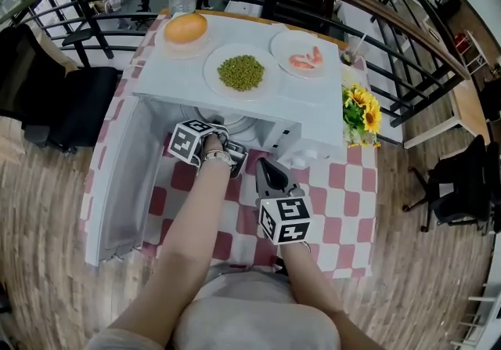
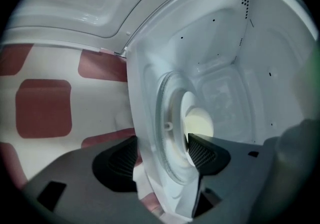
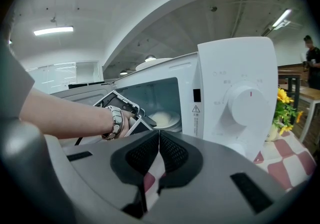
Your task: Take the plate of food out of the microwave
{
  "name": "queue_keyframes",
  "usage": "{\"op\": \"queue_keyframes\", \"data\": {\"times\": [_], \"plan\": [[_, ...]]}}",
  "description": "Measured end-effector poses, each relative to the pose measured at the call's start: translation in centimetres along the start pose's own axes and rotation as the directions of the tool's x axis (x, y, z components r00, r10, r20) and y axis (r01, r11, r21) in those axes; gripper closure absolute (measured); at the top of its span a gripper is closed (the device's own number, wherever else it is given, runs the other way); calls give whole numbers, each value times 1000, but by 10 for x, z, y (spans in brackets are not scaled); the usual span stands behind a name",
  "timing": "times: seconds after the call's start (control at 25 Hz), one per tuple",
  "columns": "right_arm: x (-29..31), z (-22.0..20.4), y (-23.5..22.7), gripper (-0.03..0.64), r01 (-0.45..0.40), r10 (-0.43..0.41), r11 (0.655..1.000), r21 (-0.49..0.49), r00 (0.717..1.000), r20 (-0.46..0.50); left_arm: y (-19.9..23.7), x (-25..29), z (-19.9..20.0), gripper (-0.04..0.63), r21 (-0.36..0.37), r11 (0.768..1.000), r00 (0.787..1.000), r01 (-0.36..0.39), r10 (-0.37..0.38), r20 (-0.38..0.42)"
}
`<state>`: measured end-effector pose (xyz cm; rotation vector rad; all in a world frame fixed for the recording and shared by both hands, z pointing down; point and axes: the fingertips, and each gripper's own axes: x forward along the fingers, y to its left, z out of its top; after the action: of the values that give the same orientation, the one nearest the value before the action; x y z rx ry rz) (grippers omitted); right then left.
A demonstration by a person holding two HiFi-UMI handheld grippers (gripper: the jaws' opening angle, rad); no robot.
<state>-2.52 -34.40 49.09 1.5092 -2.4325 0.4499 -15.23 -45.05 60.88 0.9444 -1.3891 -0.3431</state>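
Checked tablecloth (image 1: 344, 184), white microwave (image 3: 235, 67) with door open. Inside, on turntable (image 2: 167, 138), white plate (image 2: 198, 123) of pale, creamy food. Reaching in with left gripper (image 2: 160, 155): jaws apart, straddling cavity's near lip and plate's rim, one pad just beside plate. Right gripper (image 3: 159, 150) nearer, outside, jaws together, empty.

The plate (image 2: 192, 113) is partly hidden behind the left gripper (image 2: 161, 143).

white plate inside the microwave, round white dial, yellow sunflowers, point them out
white plate inside the microwave (image 3: 172, 124): right gripper view, its front rim
round white dial (image 3: 248, 103): right gripper view, middle of the knob
yellow sunflowers (image 1: 371, 115): head view, on one bloom
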Motion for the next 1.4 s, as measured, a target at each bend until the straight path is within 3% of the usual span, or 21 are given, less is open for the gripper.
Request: {"op": "queue_keyframes", "data": {"times": [1.12, 1.16, 1.4], "plan": [[-9, 5, 16, 591, -22, 23, 999, -28, 1000, 18, 2, -33, -1, 515, -49, 992, 993, 113, -115, -26], [-9, 6, 16, 591, -22, 23, 999, -28, 1000, 19, 1, -33, -1, 545, -50, 992, 992, 119, -120, -26], [-11, 7, 16, 591, -18, 19, 1000, -25, 1000, 21, 1, -36, -2, 560, -77, 986, 988, 147, -150, -33]]}}
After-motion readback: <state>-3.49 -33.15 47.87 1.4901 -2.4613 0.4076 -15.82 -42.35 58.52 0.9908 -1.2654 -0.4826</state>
